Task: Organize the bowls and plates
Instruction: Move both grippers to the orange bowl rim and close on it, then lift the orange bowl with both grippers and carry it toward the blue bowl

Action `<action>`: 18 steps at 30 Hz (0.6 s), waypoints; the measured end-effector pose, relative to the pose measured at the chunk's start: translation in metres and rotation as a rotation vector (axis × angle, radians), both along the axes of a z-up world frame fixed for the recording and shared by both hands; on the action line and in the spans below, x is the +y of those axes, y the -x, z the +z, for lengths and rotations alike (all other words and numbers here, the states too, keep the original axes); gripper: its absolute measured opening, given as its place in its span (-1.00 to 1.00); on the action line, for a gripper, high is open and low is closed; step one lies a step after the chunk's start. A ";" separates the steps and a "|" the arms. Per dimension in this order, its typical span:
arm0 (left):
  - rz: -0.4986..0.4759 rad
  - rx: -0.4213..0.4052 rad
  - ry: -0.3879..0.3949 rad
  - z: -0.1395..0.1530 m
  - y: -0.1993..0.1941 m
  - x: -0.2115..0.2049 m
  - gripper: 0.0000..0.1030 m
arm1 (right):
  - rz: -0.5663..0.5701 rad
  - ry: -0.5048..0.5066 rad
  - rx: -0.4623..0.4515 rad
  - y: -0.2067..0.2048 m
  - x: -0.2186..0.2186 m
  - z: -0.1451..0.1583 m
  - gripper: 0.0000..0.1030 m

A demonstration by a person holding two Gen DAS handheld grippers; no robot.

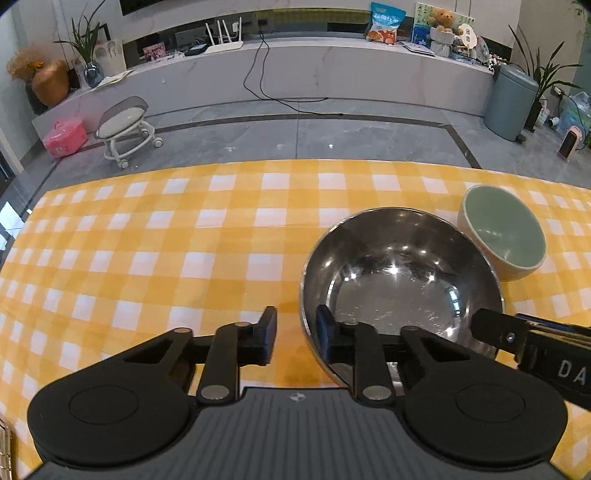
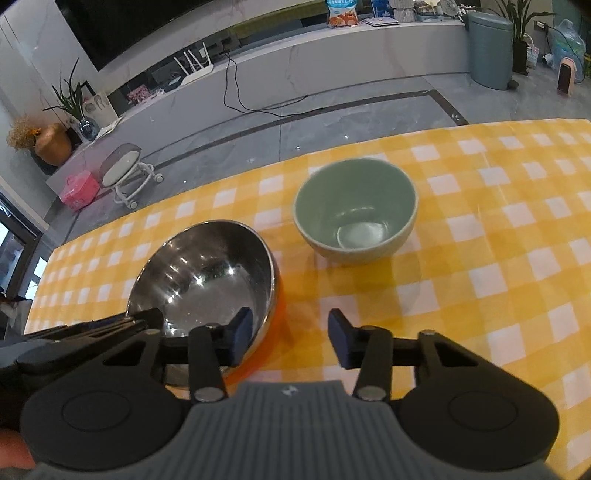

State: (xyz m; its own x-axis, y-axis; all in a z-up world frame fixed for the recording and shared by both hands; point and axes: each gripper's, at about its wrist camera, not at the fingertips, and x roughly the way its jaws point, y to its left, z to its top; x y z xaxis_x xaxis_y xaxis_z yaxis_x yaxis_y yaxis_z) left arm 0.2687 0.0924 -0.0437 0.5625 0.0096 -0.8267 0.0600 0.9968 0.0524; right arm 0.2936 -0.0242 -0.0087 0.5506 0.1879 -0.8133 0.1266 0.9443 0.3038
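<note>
Bare checked tablecloth [image 1: 147, 240] from nine to twelve o'clock, steel bowl [image 1: 399, 280] at two, green bowl [image 1: 506, 232] just beyond.

Place: a home living room.
Wall unit: a long low white media bench [image 1: 295, 70] under a dark television screen [image 2: 122, 26].
On the bench: a router [image 1: 223, 38], a teddy bear [image 1: 443, 20], a snack bag [image 1: 386, 24], potted plants [image 1: 86, 44].
Floor: grey stone tiles [image 1: 295, 136] with a small wheeled stool [image 1: 123, 127], a pink case [image 1: 64, 137], a lidded bin [image 1: 511, 99].
Worktop: a yellow-and-white checked tablecloth [image 1: 166, 240], its far edge facing the bench.
</note>
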 end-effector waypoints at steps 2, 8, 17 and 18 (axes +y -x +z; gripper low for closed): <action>-0.010 0.005 0.000 0.001 -0.001 -0.002 -0.69 | 0.016 -0.011 -0.002 0.000 0.002 0.000 -0.39; -0.026 0.000 -0.017 0.006 0.001 -0.009 -0.80 | 0.028 -0.025 -0.003 -0.001 0.008 0.003 -0.79; -0.031 -0.007 -0.004 0.031 0.026 -0.010 -0.79 | 0.024 -0.054 0.022 0.026 -0.002 0.019 -0.87; -0.031 -0.009 -0.002 0.035 0.030 -0.012 -0.79 | 0.025 -0.059 0.021 0.031 -0.003 0.022 -0.90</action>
State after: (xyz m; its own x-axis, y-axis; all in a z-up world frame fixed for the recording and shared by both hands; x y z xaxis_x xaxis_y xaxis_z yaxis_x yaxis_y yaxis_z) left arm 0.2386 0.0807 -0.0084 0.5696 -0.0061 -0.8219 0.0906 0.9943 0.0554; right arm 0.2629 -0.0273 0.0130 0.5283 0.2491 -0.8117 0.1102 0.9278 0.3565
